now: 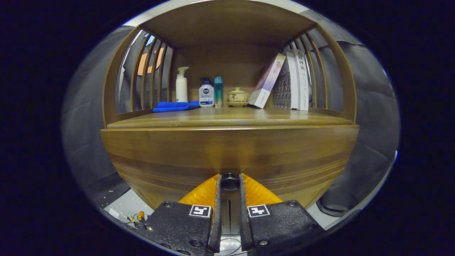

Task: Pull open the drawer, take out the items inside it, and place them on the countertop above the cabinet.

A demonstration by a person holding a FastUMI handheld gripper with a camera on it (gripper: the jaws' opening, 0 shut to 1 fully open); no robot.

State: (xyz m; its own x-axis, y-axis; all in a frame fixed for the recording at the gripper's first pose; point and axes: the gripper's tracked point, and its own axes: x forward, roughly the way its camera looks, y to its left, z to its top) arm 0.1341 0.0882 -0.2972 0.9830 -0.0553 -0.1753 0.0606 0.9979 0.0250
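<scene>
The wooden drawer front [227,149] spreads wide right in front of the camera, below the countertop [227,119] of the cabinet. A small dark round knob [230,182] sits at the drawer's lower middle. My gripper [230,183] is shut on that knob, with its two black fingers [217,199] pressed against either side of it. Orange finger backing shows to both sides of the knob. The drawer's inside is hidden.
On the countertop, under a wooden shelf frame with slatted sides, stand a folded blue cloth [176,106], a white pump bottle [181,85], a lotion bottle [206,93], a teal bottle [218,90], a lidded ceramic cup [237,96] and leaning books [284,83]. The front strip of the countertop is bare wood.
</scene>
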